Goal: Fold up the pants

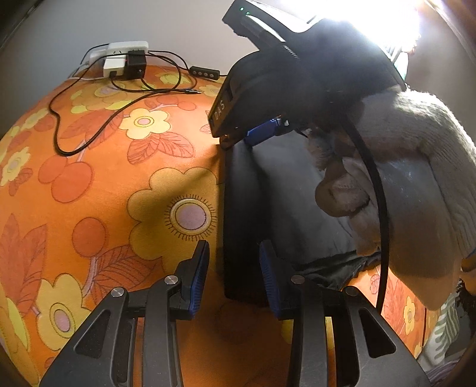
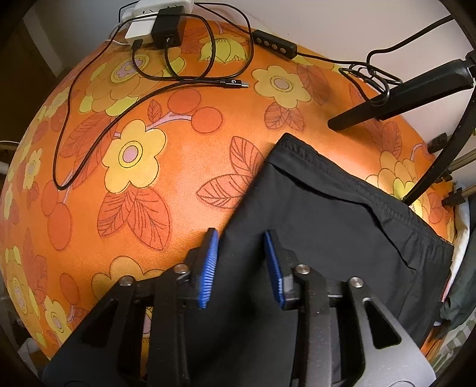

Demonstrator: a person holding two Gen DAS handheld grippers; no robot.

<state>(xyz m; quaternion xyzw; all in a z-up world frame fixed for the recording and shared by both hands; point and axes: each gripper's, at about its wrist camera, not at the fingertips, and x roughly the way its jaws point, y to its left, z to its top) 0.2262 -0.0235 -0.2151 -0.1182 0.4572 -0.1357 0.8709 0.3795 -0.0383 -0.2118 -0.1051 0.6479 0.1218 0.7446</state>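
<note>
Black pants (image 2: 321,226) lie folded near the right edge of the floral-covered desk (image 2: 142,208); left gripper (image 1: 235,277) and right gripper (image 2: 241,268) both gape wide, holding nothing

Floral cloth (image 2: 184,166): pants (image 2: 327,226), cables (image 2: 89,143), chargers (image 2: 166,28).

pants (image 2: 321,226) cut off at lower edge, far end hidden behind right gripper (image 1: 238,140) in left view
</note>
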